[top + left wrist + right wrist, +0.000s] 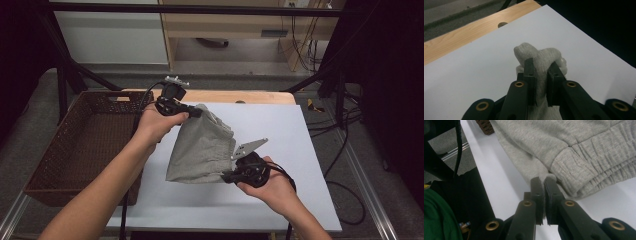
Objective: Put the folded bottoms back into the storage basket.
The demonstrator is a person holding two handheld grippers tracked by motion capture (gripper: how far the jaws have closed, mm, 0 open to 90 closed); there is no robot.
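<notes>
A grey sweat garment [202, 145] with a gathered elastic waistband hangs between both hands above the white sheet [280, 135]. My left gripper [196, 113] is shut on its upper corner; in the left gripper view the grey fabric [541, 62] bulges out from between the jaws of the left gripper [541, 68]. My right gripper [227, 176] is shut on the lower corner, by the waistband [596, 160]; in the right gripper view the right gripper [543, 185] pinches a thin fold of cloth. The garment's bottom edge rests on or just above the sheet.
A brown wicker basket [75, 150] stands at the left, beside the white sheet. The wooden table edge [240, 96] shows behind the sheet. Cables [345, 165] trail on the floor to the right, and black frame bars cross the back.
</notes>
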